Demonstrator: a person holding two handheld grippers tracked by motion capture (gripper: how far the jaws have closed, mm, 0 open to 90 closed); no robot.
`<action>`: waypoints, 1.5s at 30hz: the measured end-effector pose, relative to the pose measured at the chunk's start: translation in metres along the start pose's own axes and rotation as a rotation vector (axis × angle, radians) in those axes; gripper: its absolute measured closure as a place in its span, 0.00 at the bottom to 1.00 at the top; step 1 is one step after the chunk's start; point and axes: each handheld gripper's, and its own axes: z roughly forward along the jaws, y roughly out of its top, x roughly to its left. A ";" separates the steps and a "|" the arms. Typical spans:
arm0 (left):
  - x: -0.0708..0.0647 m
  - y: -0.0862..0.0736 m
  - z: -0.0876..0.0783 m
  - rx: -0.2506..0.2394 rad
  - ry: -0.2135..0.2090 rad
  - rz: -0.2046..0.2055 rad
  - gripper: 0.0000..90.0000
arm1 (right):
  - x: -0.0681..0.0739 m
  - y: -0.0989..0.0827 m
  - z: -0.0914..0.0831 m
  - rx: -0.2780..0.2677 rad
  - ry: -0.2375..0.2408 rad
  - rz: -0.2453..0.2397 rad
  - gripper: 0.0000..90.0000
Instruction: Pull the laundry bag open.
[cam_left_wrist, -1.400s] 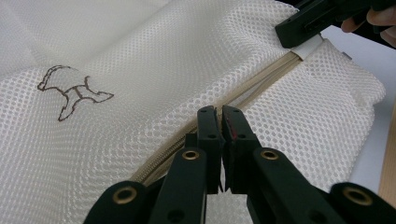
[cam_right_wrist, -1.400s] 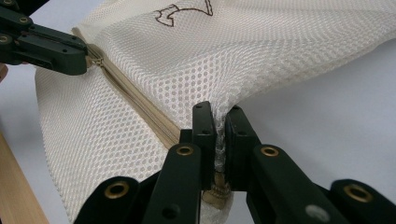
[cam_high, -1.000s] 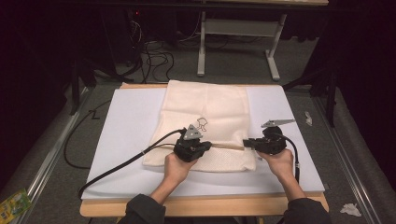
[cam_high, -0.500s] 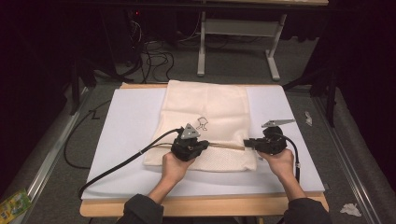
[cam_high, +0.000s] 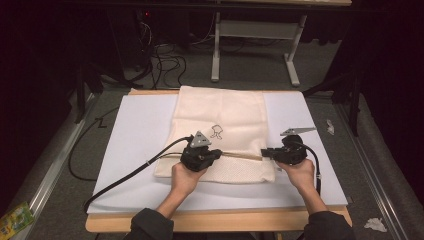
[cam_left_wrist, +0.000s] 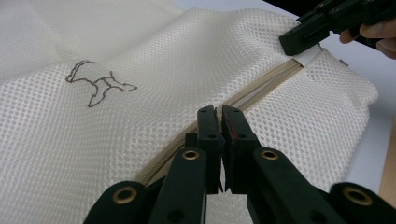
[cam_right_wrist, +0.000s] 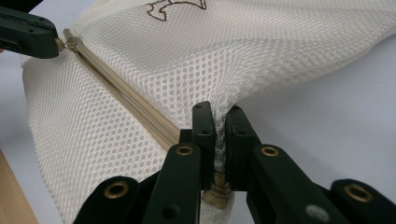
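A cream mesh bag (cam_high: 220, 112) with a small dark outline drawing (cam_left_wrist: 98, 86) lies flat on the white board (cam_high: 135, 130). A tan zipper (cam_high: 242, 156) runs across its near part. My left gripper (cam_high: 219, 154) is shut on the zipper pull (cam_right_wrist: 70, 44) near the bag's middle, its jaws pressed together over the zipper line (cam_left_wrist: 219, 114). At the bag's right edge, my right gripper (cam_high: 264, 153) is shut on the bunched mesh at the zipper's end (cam_right_wrist: 219, 126). The stretch of zipper between the two grippers is pulled straight.
The board rests on a wooden table (cam_high: 215, 220). Behind it stand a metal desk frame (cam_high: 255, 45) and floor cables (cam_high: 165, 57). A black cable (cam_high: 130, 175) trails from the left gripper over the board's left part. Scraps of paper (cam_high: 372, 224) lie on the floor at right.
My left gripper has slid a little to the left along the zipper, so the stretch between the grippers is slightly longer. The right gripper has stayed where it was.
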 end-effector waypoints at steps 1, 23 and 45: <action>0.000 0.000 0.000 0.000 0.000 0.002 0.97 | 0.000 0.000 0.000 -0.001 -0.003 -0.002 0.96; 0.005 -0.002 -0.007 -0.016 -0.008 -0.021 0.97 | 0.001 0.001 0.000 -0.004 -0.023 -0.017 0.96; 0.018 -0.005 -0.023 -0.013 0.024 -0.035 0.97 | 0.001 0.001 0.000 0.014 -0.035 -0.022 0.96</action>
